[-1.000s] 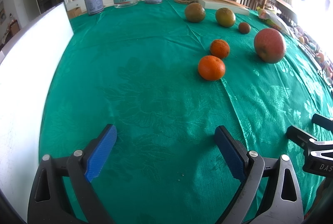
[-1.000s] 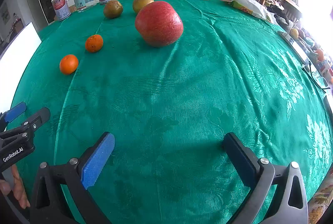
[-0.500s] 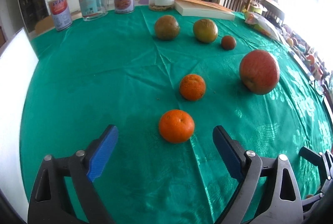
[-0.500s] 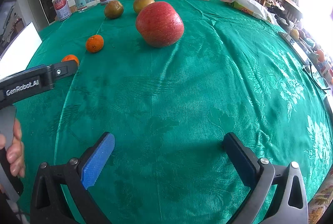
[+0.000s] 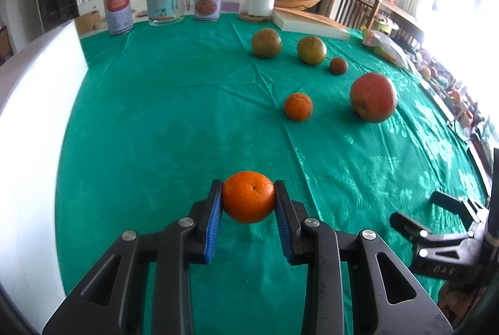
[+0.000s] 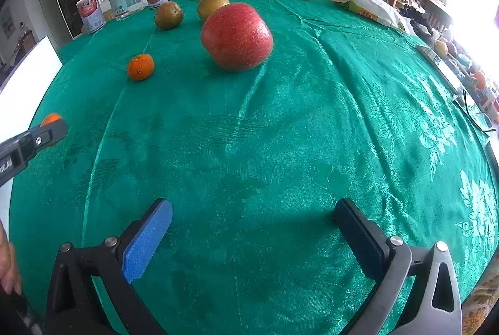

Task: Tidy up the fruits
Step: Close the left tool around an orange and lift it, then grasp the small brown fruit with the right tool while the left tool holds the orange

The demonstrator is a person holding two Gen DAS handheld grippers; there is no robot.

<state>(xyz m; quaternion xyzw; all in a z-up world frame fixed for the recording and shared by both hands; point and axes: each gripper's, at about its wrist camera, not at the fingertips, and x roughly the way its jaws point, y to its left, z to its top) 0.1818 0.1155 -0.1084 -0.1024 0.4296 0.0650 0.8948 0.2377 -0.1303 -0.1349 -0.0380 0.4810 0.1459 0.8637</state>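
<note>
Left claw grips tangerine; second tangerine ahead.

On the tablecloth, a tangerine lies left of the apple; behind them sit two larger citrus fruits (side by side), canisters farther back.

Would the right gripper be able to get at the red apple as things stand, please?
Probably yes: the right gripper is open and empty, and only bare green tablecloth lies between it and the red apple, straight ahead.
</note>
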